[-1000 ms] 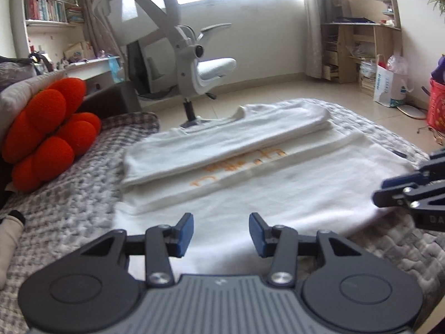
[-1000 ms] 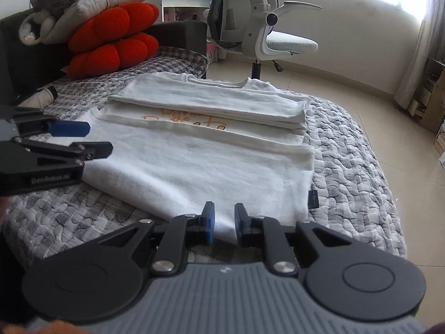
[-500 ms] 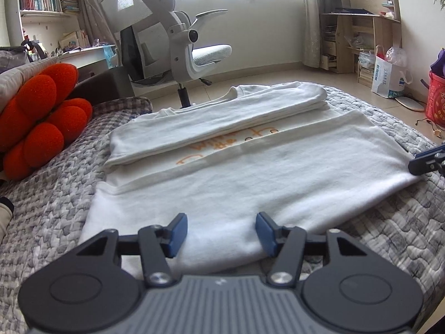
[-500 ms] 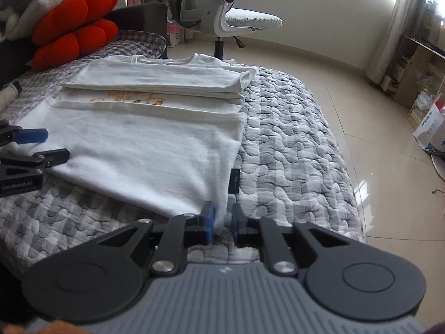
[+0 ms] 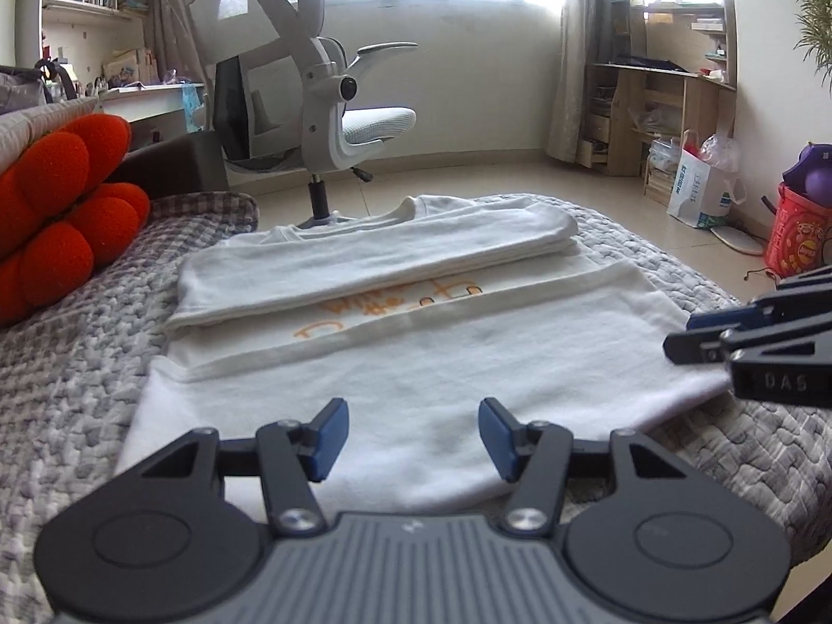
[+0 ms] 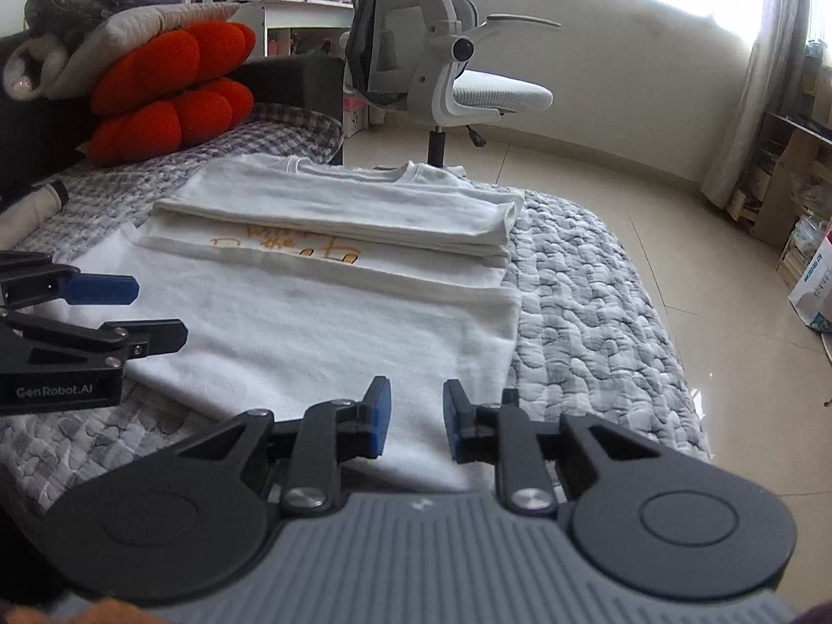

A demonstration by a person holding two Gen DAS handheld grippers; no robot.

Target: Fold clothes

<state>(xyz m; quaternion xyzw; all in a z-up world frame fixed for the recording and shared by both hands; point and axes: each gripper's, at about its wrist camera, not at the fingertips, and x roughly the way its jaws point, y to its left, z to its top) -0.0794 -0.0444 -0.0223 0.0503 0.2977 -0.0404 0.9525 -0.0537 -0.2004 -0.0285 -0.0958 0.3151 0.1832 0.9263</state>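
– What was seen at the left edge of the bed?

– A red cushion (image 5: 57, 208) was propped on the grey quilt (image 5: 78, 364), and a white shirt (image 5: 416, 374) was spread flat beside it, across the middle of the bed. Its far part was folded over in a long band, and a line of orange lettering (image 5: 385, 307) was left showing below that fold.

– And the left gripper (image 5: 408, 434)?

– It was held low at the shirt's near hem, with its blue pads (image 5: 327, 437) set wide apart and nothing caught between them.

– What was found further right?

– The right gripper (image 6: 413, 418) was poised over the near right corner of the shirt, its jaws parted by a narrower gap, and no cloth was pinched. In the left view it was seen from the side, at the shirt's right edge.

– Behind all that?

– A white office chair (image 6: 447, 73) was parked on the tiled floor (image 6: 676, 260) past the bed, and a wooden shelf (image 5: 671, 119) was set against the right wall.
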